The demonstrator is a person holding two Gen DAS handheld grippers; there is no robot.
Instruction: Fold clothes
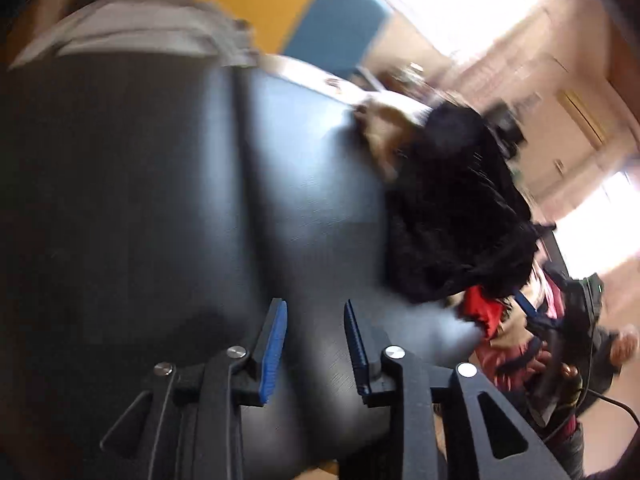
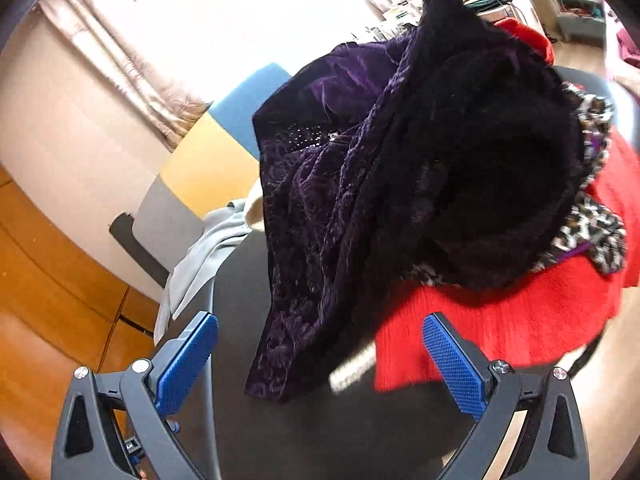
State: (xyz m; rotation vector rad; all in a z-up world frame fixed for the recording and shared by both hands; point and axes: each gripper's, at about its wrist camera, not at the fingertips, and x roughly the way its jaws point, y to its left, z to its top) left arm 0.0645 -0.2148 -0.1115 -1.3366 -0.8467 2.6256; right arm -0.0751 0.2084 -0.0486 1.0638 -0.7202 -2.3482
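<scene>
A heap of clothes lies on a black table (image 2: 320, 420). In the right wrist view a dark purple velvet garment (image 2: 320, 208) hangs toward me, a black fuzzy garment (image 2: 492, 168) sits on top, a red knit (image 2: 500, 320) lies beneath, and a leopard-print piece (image 2: 592, 220) pokes out at right. My right gripper (image 2: 320, 344) is open and empty just short of the velvet hem. In the blurred left wrist view my left gripper (image 1: 316, 332) is open and empty over bare table (image 1: 200, 200); the black fuzzy garment (image 1: 452, 208) lies to its right.
A folded grey garment (image 1: 152, 36) lies at the table's far left; it also shows in the right wrist view (image 2: 208, 248). A yellow and blue chair (image 2: 232, 136) stands behind the table. Wooden floor (image 2: 48, 280) lies at left. A person (image 1: 560, 352) is at lower right.
</scene>
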